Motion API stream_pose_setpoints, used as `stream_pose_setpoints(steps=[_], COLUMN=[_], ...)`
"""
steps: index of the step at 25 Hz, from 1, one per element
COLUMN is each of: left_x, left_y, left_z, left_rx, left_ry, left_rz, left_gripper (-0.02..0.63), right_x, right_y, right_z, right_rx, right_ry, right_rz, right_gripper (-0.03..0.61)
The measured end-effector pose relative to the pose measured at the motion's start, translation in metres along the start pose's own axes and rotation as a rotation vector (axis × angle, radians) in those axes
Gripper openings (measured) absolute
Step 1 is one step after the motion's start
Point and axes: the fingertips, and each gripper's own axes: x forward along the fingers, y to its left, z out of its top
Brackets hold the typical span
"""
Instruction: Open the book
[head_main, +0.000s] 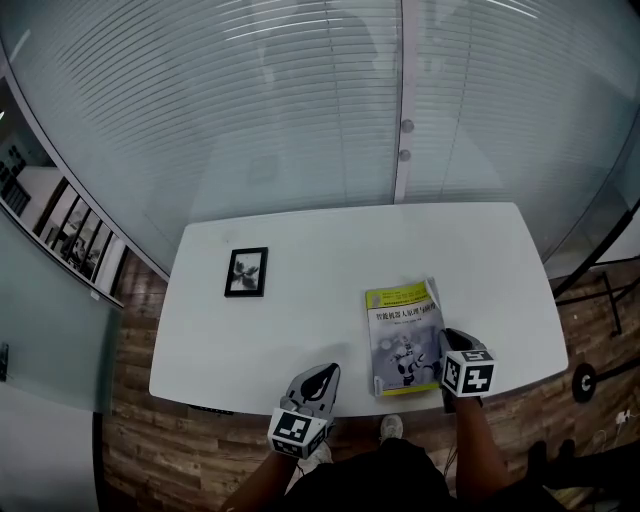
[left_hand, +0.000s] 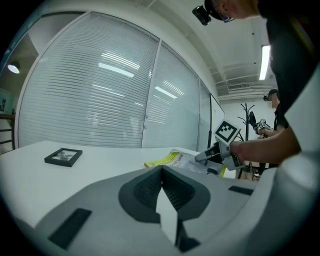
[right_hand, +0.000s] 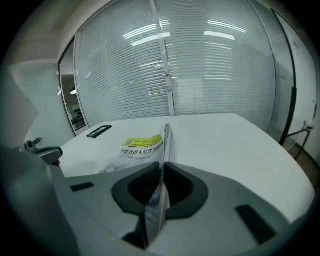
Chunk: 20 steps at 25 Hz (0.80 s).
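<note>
Book (head_main: 403, 338), Chinese title under yellow band; right claw (right_hand: 162, 165) pinches its cover; left claw (left_hand: 161, 170) closed, empty.

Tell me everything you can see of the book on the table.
The book is a thin paperback with a glossy cover: a yellow band on top, a grey picture below. It lies on the white table, near the person's edge, right of the middle. The right gripper pinches the cover's right edge, which is lifted off the pages.
</note>
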Motion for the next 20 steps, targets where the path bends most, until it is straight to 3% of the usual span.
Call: stream_pose_setpoints(steps=[13,20], left_x=[-0.041,-0.072], left_y=[0.008,0.020], left_z=[-0.003,-0.019], left_rx=[-0.021,-0.035], left_ry=[-0.007,0.011], left_rz=[-0.054,-0.081], left_gripper=[0.009,0.009], right_x=[-0.020,-0.021], right_y=[0.051,0.094], right_z=[0.031,0.039], right_rx=[-0.336,-0.615], right_ry=[-0.069,-0.072], right_rz=[-0.209,-0.370], right_gripper=[0.035,0.034])
